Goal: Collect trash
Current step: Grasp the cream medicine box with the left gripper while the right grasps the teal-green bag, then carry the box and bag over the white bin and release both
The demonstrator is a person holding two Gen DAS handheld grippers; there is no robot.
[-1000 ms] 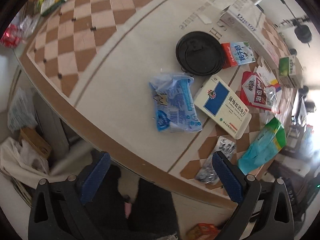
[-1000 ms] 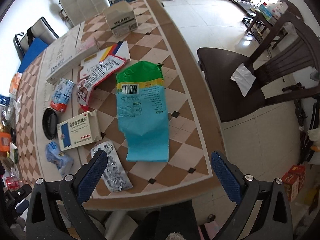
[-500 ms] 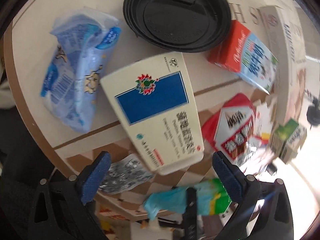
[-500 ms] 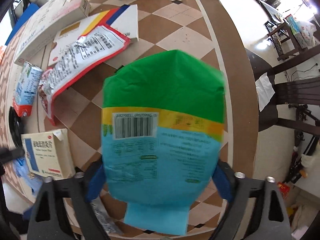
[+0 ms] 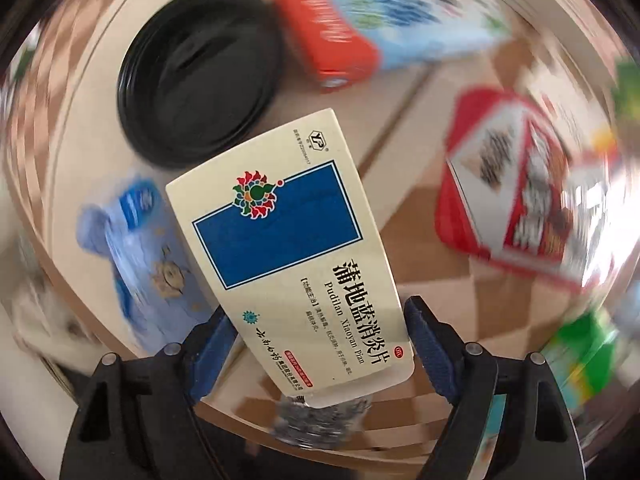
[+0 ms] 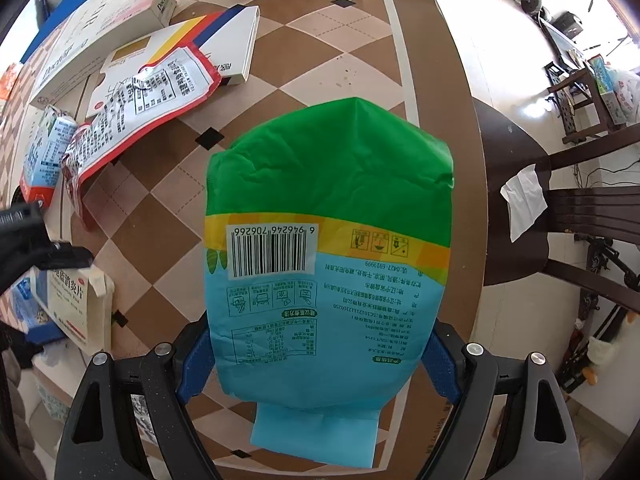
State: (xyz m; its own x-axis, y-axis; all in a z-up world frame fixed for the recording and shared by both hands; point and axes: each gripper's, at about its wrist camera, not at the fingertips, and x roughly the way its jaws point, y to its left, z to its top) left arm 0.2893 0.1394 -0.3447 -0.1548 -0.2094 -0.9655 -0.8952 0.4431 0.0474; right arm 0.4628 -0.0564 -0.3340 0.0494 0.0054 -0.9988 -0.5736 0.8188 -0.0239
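The left gripper (image 5: 320, 344) points steeply down over the table (image 5: 408, 184), and its jaws have just been closing. The cream medicine box (image 5: 288, 256) lies between them: the blue pads (image 5: 216, 340) sit against or just beside its two long edges at the near end. Contact appears made, but the blur in this view leaves firm pressure unconfirmed.

The right gripper (image 6: 316, 360) points straight down with the green and blue bag (image 6: 328, 248) between its jaws, near the right edge of the table (image 6: 168, 216). The pads (image 6: 198, 360) meet the bag's near sides.

Risks, as judged from this position:

- Box grip. The hold is at the near end only, so most of the box extends beyond the pads. A lift is likely to let the far end sag or pivot. The box wall is thin card and may buckle under pressure.
- Foil blister pack (image 5: 320, 420). It lies partly under the box's near end and may be dragged or knocked off the near table edge.
- Bag grip. The film is slack and smooth. The pads may fold the sides inward and slip off, dropping the bag over the table edge towards the chair (image 6: 516, 168).
- Neighbouring items. The black lid (image 5: 200, 76) and the blue wrapper (image 5: 140, 256) lie just beside the box; a tilted lift may sweep them.
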